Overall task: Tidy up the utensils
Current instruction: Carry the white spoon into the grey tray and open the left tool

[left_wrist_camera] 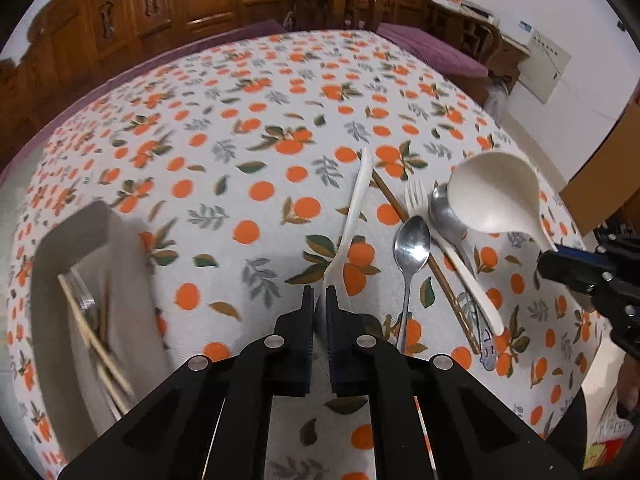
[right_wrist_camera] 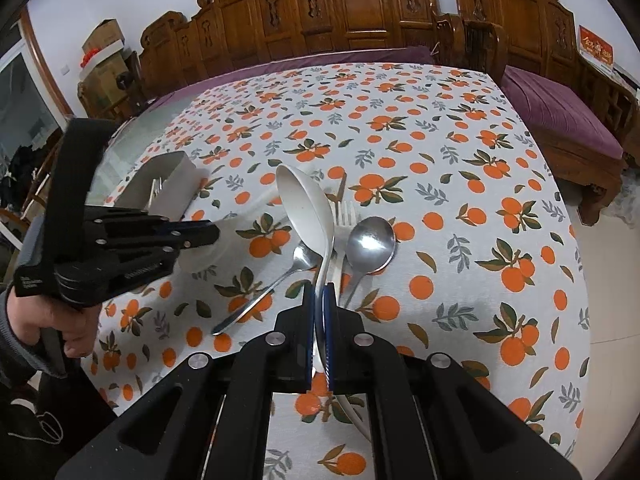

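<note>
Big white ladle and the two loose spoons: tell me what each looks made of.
White ladle: probably plastic or melamine, given its matte, opaque, even cream surface. Small spoon and large spoon: polished metal, likely stainless steel, given the mirror-like glare in their bowls.

Our two grippers are matte black: the left gripper [left_wrist_camera: 319, 300] carries black ribbed pads and round silver screws, the right gripper [right_wrist_camera: 319, 300] blue pads; a grey sleeve [right_wrist_camera: 18, 344] covers our wrist
</note>
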{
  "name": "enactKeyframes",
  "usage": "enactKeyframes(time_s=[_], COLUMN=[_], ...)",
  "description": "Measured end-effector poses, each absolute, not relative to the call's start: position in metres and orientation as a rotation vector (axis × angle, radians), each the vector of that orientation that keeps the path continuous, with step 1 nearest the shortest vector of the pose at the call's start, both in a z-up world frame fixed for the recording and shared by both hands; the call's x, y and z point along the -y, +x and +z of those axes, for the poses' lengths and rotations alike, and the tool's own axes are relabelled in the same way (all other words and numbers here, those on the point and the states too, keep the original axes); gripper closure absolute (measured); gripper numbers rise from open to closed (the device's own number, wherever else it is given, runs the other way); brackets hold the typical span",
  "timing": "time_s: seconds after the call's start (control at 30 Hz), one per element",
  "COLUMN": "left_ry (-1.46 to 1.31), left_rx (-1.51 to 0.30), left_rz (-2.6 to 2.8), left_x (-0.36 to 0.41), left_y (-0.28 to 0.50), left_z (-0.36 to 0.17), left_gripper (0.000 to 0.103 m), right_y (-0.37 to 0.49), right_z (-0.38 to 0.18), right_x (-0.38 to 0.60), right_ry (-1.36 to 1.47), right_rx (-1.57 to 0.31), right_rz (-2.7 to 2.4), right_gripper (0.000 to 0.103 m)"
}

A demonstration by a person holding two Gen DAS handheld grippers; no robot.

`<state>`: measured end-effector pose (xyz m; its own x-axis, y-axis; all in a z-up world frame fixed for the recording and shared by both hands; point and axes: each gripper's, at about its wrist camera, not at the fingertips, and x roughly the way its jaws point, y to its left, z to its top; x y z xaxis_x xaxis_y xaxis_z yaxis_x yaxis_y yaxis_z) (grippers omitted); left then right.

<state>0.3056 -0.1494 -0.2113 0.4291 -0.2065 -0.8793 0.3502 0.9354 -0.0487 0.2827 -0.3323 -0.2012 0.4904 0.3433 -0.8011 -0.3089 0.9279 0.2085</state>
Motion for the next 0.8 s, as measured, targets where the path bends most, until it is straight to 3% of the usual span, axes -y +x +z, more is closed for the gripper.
enactKeyframes(time_s=[0.8], left_ry=[0.076], left_rx=[-0.933], left_rz=[-0.257], left_x=[0.054], left_y=[0.261], left_z=[-0.135], left_gripper=[0.098], right_y=[0.275], right_z=[-0.153], right_x=[0.258], right_ry=[0.022], right_rx=[-0.89], right_rz=[0.455], right_gripper=[0.098])
